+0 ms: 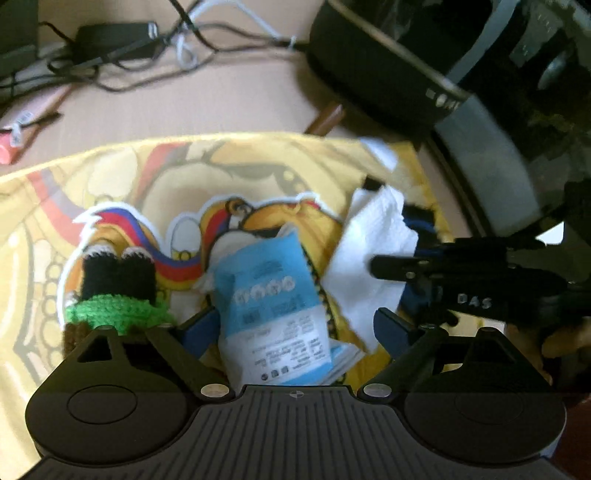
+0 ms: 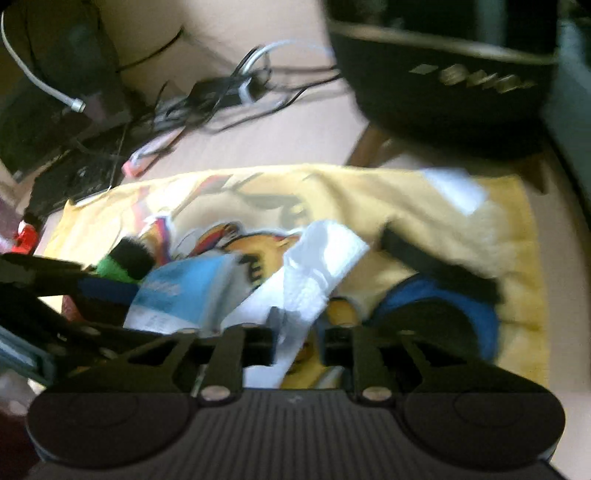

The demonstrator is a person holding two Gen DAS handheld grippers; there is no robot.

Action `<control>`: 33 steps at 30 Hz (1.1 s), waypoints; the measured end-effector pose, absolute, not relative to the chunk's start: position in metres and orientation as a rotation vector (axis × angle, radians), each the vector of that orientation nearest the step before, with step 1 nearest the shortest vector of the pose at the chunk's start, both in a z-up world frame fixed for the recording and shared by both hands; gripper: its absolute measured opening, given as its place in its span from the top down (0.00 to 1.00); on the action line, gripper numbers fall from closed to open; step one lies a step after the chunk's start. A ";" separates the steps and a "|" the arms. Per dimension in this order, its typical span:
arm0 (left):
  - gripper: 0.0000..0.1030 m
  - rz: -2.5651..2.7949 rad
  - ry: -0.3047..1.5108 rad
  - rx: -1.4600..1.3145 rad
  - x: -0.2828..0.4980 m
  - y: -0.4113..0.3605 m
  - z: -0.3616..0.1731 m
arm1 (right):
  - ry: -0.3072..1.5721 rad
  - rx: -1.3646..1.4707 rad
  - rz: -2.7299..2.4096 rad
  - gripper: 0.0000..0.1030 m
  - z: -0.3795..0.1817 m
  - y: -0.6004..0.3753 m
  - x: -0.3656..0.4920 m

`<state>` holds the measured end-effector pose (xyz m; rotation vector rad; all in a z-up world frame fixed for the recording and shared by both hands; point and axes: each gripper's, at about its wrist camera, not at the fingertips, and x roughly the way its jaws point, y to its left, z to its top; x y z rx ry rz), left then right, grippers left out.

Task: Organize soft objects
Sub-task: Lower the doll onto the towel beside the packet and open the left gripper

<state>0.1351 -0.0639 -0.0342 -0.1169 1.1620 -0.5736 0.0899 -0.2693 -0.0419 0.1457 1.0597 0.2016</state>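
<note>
A yellow cartoon-print cloth (image 1: 122,177) is spread on the beige surface. On it lies a blue-and-white tissue packet (image 1: 273,295), between the wide-apart blue fingers (image 1: 201,330) of my left gripper (image 1: 295,328), which is open; the left finger is at the packet's edge and the right finger stands clear. A crocheted black-and-green toy (image 1: 118,288) sits just left of it. My right gripper (image 2: 299,332) is shut on a crumpled white paper tissue (image 2: 317,258), its jaws close together. From the left wrist view, that gripper (image 1: 406,266) reaches in from the right onto the tissue (image 1: 373,240).
A blue fabric piece (image 2: 443,295) with a black strap (image 2: 436,262) lies on the cloth's right side. A black round tub on wooden legs (image 1: 376,70) stands behind the cloth. Tangled cables and a black adapter (image 1: 110,33) lie at the back left, with a red item (image 1: 7,147) beside them.
</note>
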 end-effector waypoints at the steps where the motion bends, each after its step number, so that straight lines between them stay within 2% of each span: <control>1: 0.07 -0.559 1.140 -0.130 0.135 -0.059 -0.028 | 1.036 0.155 0.171 0.47 -0.035 -0.279 0.085; 2: 0.05 -0.540 1.117 -0.143 0.134 -0.053 -0.022 | 1.011 0.162 0.139 0.40 -0.028 -0.288 0.081; 6: 0.02 -0.410 1.031 -0.213 0.124 -0.020 -0.004 | 0.928 0.056 -0.061 0.29 -0.016 -0.319 0.062; 11: 0.02 -0.264 1.027 -0.302 0.113 0.017 -0.003 | 0.943 0.156 -0.109 0.29 -0.040 -0.335 0.062; 14: 0.02 -0.168 1.014 -0.254 0.105 0.026 -0.003 | 0.944 0.106 -0.117 0.29 -0.056 -0.325 0.065; 16: 0.01 -0.112 1.012 -0.179 0.099 0.025 -0.004 | 0.950 0.150 -0.074 0.33 -0.056 -0.321 0.065; 23: 0.00 -0.084 1.054 -0.221 0.096 0.026 -0.009 | 0.938 0.082 0.039 0.32 -0.048 -0.280 0.078; 24: 0.00 -0.084 1.055 -0.206 0.095 0.024 -0.008 | 0.928 0.067 0.043 0.31 -0.042 -0.277 0.078; 26: 0.00 -0.076 1.058 -0.184 0.092 0.019 -0.005 | 0.903 0.050 0.036 0.19 -0.030 -0.274 0.076; 29: 0.00 -0.076 1.090 -0.234 0.086 0.012 -0.002 | 0.884 0.054 0.017 0.11 -0.007 -0.272 0.067; 33: 0.00 -0.097 1.103 -0.276 0.065 -0.010 0.002 | 0.907 0.210 0.017 0.01 0.015 -0.268 0.044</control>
